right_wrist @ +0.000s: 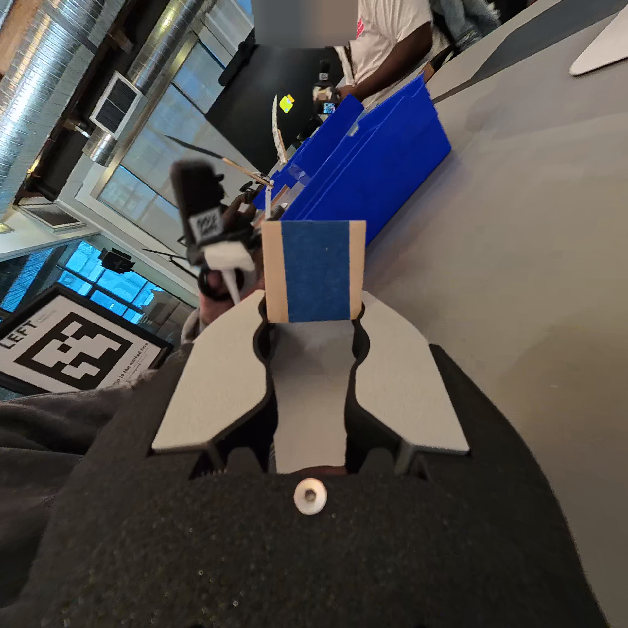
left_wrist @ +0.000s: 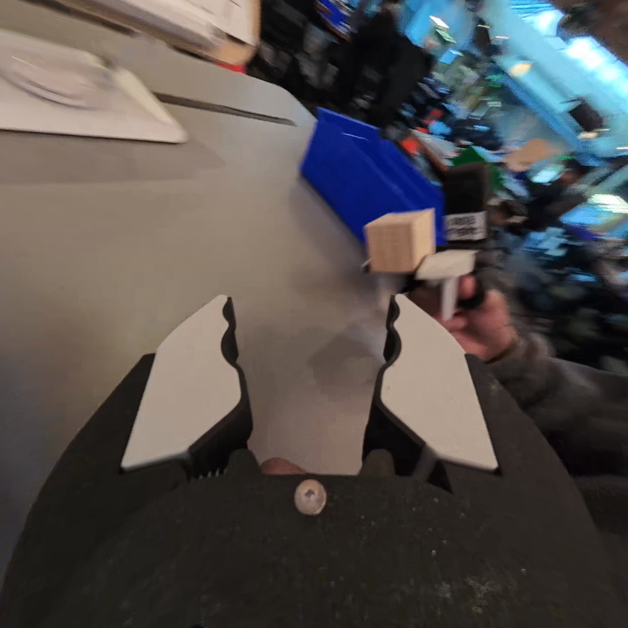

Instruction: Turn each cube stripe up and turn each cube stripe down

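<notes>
I count one wooden cube (right_wrist: 314, 272), one blue bin (right_wrist: 380, 170) and two tongs, one in each of my hands. My right tongs (right_wrist: 312, 307) are clamped on the cube at their tips, holding it in the air above the grey tabletop (right_wrist: 509, 272); its blue tape stripe (right_wrist: 317, 272) faces back at my camera, running along the line of the fingers. From my left wrist the same cube (left_wrist: 399, 243) shows only plain wood faces, with the blue bin (left_wrist: 367, 176) just behind it near the tabletop edge. My left tongs (left_wrist: 311, 299) stand wide apart with nothing between them, well clear of the cube. A white board (left_wrist: 91, 105) lies far off on the tabletop (left_wrist: 170, 238). A framed black-and-white marker card (right_wrist: 71, 350) sits at my left side; it carries some writing. A person in a white shirt (right_wrist: 387, 44) stands beyond the bin.
</notes>
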Demonstrator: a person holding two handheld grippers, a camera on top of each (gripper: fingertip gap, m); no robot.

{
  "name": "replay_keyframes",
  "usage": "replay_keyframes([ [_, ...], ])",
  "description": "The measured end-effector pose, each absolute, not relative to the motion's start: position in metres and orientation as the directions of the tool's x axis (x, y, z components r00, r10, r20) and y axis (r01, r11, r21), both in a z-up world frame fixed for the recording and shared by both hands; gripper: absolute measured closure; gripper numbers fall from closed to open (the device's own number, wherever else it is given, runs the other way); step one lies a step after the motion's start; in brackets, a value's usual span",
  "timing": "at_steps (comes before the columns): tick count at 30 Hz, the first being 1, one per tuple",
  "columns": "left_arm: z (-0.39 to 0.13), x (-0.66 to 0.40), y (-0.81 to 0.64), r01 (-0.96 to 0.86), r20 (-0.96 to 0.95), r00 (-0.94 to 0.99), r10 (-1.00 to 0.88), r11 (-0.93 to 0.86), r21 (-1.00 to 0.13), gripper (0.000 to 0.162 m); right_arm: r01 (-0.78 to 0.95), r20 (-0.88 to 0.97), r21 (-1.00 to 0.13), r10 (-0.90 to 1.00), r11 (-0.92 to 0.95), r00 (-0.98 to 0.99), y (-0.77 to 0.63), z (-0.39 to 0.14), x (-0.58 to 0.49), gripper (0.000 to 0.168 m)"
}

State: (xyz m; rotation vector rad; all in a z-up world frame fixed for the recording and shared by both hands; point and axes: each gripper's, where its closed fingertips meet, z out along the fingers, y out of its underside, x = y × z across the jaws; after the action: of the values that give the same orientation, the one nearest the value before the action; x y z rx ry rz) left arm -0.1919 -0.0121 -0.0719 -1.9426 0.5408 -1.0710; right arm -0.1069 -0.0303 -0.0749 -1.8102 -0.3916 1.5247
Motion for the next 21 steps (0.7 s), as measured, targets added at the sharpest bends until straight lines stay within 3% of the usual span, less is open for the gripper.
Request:
replay_keyframes([
  [3, -0.097, -0.224, -0.038, 0.005, 0.317, 0.691, -0.65, -0.434, -0.901, 0.088, -0.217, -0.689, -0.722, 0.653, -0.658, 0.313, -0.026, -0.075, -0.094, 0.122],
  [8, -0.103, -0.224, -0.068, -0.049, 0.276, 0.676, -0.684, -0.415, -0.908, 0.09, -0.183, -0.589, -0.799, 0.682, -0.573, 0.434, -0.023, -0.058, -0.072, 0.122],
  [11, -0.1, -0.22, -0.068, -0.101, 0.201, 0.676, -0.709, -0.359, -0.928, 0.092, -0.109, -0.379, -0.904, 0.653, -0.414, 0.656, -0.007, -0.018, -0.013, 0.122],
  [13, -0.106, -0.218, -0.069, -0.14, 0.175, 0.678, -0.714, -0.359, -0.923, 0.094, 0.014, -0.216, -0.914, 0.517, -0.405, 0.828, 0.011, -0.003, 0.051, 0.122],
  [15, -0.109, -0.216, -0.069, -0.152, 0.175, 0.673, -0.718, -0.366, -0.918, 0.096, 0.129, -0.047, -0.866, 0.334, -0.484, 0.941, 0.029, -0.004, 0.124, 0.122],
  [17, -0.108, -0.211, -0.069, -0.142, 0.192, 0.657, -0.729, -0.37, -0.918, 0.097, 0.113, 0.057, -0.784, 0.111, -0.61, 0.992, 0.043, -0.019, 0.195, 0.122],
  [21, -0.116, -0.209, -0.068, -0.161, 0.21, 0.651, -0.729, -0.403, -0.901, 0.097, 0.012, 0.079, -0.524, -0.034, -0.852, 0.996, 0.045, -0.101, 0.249, 0.121],
])
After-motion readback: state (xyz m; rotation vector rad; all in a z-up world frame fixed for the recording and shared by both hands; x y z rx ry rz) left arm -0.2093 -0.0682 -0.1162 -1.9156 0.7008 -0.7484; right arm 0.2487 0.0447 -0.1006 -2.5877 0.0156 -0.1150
